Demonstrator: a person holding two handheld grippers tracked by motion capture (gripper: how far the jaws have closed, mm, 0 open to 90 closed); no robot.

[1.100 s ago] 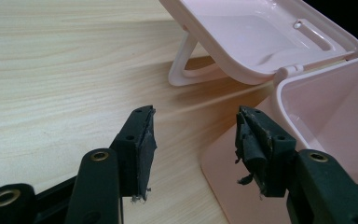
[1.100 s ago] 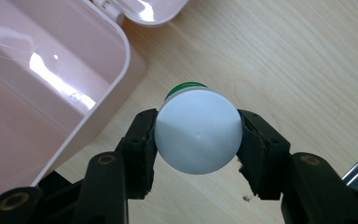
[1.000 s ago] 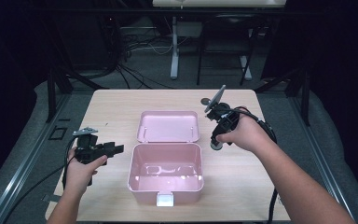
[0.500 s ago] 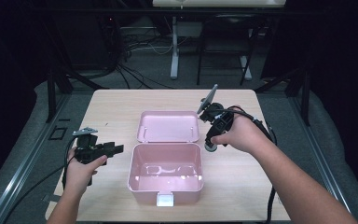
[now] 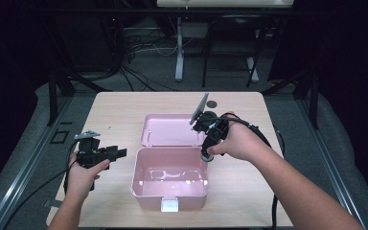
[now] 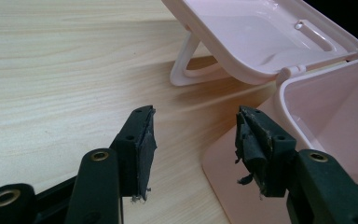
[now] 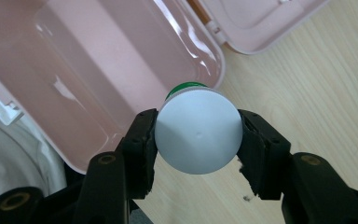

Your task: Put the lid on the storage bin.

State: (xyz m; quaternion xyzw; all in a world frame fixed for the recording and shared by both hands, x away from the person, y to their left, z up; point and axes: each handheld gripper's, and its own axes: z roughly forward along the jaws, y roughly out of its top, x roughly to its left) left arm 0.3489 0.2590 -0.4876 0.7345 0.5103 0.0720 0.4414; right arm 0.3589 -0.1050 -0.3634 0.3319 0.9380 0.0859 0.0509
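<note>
White-capped bottle (image 7: 198,131) clamped between our right gripper's (image 7: 196,140) pads, pink box (image 7: 74,70) beyond them with lid (image 5: 171,129) laid back, our left gripper (image 6: 193,140) beside it, jaws parted on nothing.

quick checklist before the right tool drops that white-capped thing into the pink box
1. Grip: right tool shut on the white-capped container, pads on both sides: ok.
2. Pink box open, lid laid back: ok.
3. Box inside free of other things: ok.
4. Container over the box opening: not ok, it sits at the right rim.
5. Left tool open and beside the box, out of the way: ok.
6. Container's contents or seal: cannot tell.
</note>
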